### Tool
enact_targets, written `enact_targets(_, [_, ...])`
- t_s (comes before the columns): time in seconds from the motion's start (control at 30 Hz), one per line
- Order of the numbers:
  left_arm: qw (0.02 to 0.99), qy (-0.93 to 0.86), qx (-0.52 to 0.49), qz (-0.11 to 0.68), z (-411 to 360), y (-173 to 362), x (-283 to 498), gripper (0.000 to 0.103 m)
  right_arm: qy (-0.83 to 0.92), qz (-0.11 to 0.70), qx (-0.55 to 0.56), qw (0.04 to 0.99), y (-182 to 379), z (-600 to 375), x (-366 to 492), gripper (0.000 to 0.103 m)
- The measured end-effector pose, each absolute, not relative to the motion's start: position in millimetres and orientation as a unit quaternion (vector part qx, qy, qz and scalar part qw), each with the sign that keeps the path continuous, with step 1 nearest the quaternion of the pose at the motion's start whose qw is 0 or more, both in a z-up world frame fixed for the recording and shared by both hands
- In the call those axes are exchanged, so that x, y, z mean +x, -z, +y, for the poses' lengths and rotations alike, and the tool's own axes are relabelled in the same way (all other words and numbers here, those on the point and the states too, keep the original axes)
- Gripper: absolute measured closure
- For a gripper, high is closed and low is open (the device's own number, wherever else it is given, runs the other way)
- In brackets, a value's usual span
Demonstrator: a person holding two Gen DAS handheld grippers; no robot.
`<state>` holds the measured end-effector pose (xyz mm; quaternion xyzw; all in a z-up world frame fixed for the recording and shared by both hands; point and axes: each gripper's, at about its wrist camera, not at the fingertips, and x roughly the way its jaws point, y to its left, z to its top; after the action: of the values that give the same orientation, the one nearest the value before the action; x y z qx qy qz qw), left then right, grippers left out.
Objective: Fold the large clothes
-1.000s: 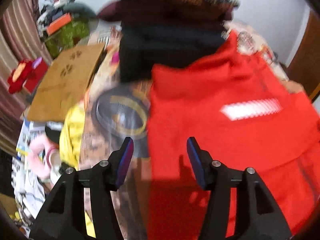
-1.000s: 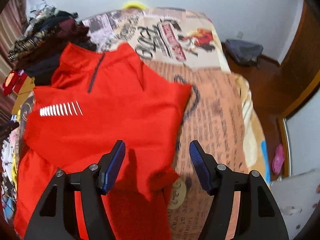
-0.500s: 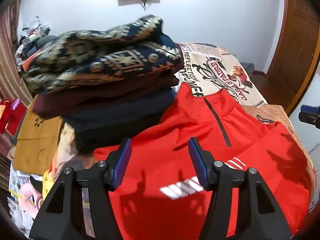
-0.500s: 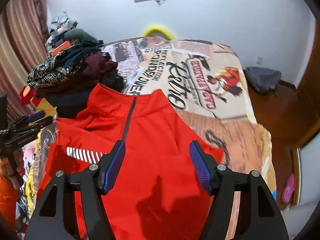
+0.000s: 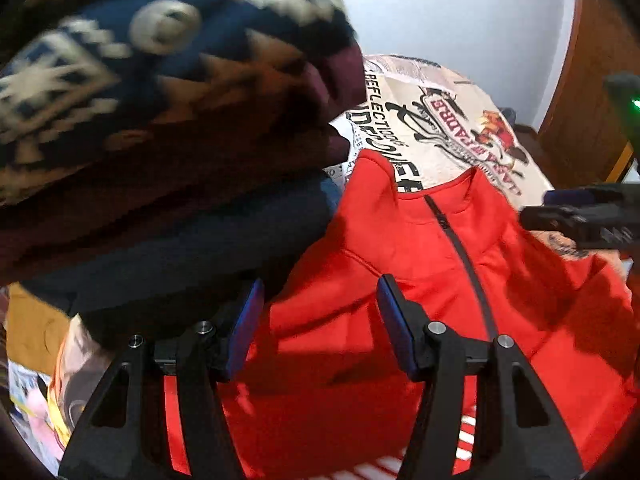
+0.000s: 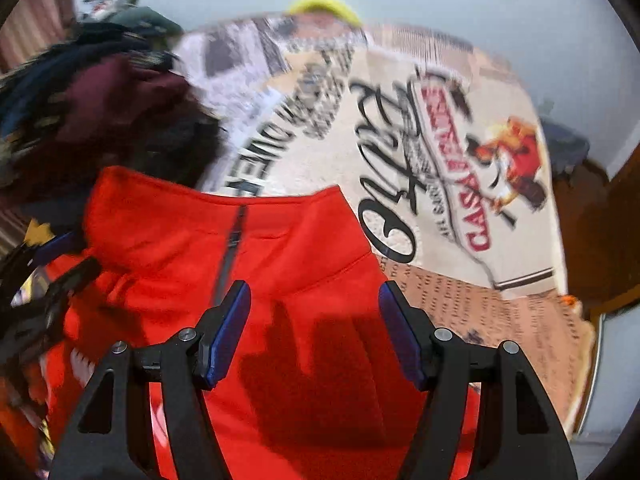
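Observation:
A red zip-neck top (image 5: pixel 400 272) lies flat on the printed bedspread (image 5: pixel 452 120), collar toward the far wall. My left gripper (image 5: pixel 318 300) hovers open over its left shoulder, nothing between the blue pads. In the right wrist view the same red top (image 6: pixel 288 240) fills the lower middle, and my right gripper (image 6: pixel 314 308) stands open above its right shoulder, just below the collar. Each gripper shows at the edge of the other's view: the right gripper (image 5: pixel 580 220) at the far right, the left gripper (image 6: pixel 44 280) at the far left.
A stack of folded clothes (image 5: pixel 160 140), dark blue, maroon and a patterned knit on top, sits right beside the top's left shoulder. The bedspread (image 6: pixel 420 140) stretches beyond the collar. A wooden door (image 5: pixel 580 80) and a white wall stand behind. Clutter lies off the bed's left side.
Both grippers have travelled up the red top from its hem toward the collar and come lower. The clothes stack now looms large in the left wrist view. Both grippers' jaws stay equally wide.

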<state>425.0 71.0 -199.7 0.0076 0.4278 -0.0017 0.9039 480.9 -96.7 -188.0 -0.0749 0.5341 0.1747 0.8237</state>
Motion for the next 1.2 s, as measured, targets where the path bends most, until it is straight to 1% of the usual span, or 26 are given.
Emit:
enact_targets(0.13, [0.899,0.015,-0.004,0.438,69.8,215.7,442.1,0.045,-0.164,0.545,-0.110,0.815,214.0,-86.4,499.1,0.040])
enact_targets(0.17, [0.898,0.014,-0.011,0.439,71.4,218.1,445.0,0.047,-0.159,0.544,-0.110,0.817,218.3,-87.0,501.2,0.041])
enact_targets(0.23, [0.900,0.014,-0.033,0.434,76.2,221.1,448.4,0.048,-0.165,0.537,-0.087,0.822,222.1,-92.5,504.1,0.041])
enact_targets(0.3, [0.903,0.014,-0.038,0.429,76.9,220.9,447.2,0.052,-0.171,0.535,-0.058,0.825,226.3,-97.2,507.7,0.041])
enact_targets(0.33, [0.903,0.016,-0.040,0.428,77.4,221.3,446.1,0.060,-0.179,0.536,-0.042,0.824,229.1,-100.4,506.0,0.047])
enact_targets(0.37, [0.902,0.022,-0.046,0.429,77.6,221.9,445.5,0.071,-0.187,0.534,-0.036,0.824,230.4,-99.3,505.8,0.052])
enact_targets(0.4, [0.899,0.028,-0.057,0.434,78.6,222.7,444.5,0.078,-0.187,0.530,-0.039,0.826,230.0,-98.1,503.7,0.057])
enact_targets(0.43, [0.895,0.035,-0.068,0.439,79.1,224.0,443.5,0.092,-0.186,0.527,-0.043,0.828,228.8,-96.0,500.3,0.067])
enact_targets(0.47, [0.890,0.041,-0.080,0.447,79.1,226.4,443.6,0.094,-0.186,0.527,-0.046,0.828,227.0,-93.3,497.0,0.074])
enact_targets(0.5, [0.889,0.035,-0.082,0.450,78.3,227.7,442.6,0.094,-0.180,0.529,-0.050,0.828,224.0,-91.3,494.1,0.090])
enact_targets(0.53, [0.889,0.033,-0.080,0.449,76.6,227.4,440.5,0.095,-0.182,0.532,-0.045,0.826,220.7,-90.9,491.9,0.093])
enact_targets(0.6, [0.891,0.030,-0.077,0.446,74.2,222.8,434.6,0.096,-0.188,0.528,-0.034,0.827,210.9,-93.6,487.1,0.096])
enact_targets(0.77, [0.899,0.051,-0.061,0.430,68.4,195.2,415.0,0.098,-0.213,0.495,0.001,0.842,164.5,-109.4,461.5,0.097])
enact_targets(0.97, [0.916,0.075,-0.039,0.393,63.1,145.4,366.9,0.098,-0.240,0.438,-0.020,0.866,109.6,-122.0,400.0,0.097])
enact_targets(1.07, [0.918,0.086,-0.038,0.386,63.9,131.9,336.9,0.098,-0.255,0.420,-0.025,0.870,95.4,-132.7,366.4,0.097])
enact_targets(1.2, [0.914,0.096,-0.035,0.392,66.9,128.3,294.4,0.098,-0.276,0.412,-0.021,0.868,92.6,-143.5,320.7,0.097])
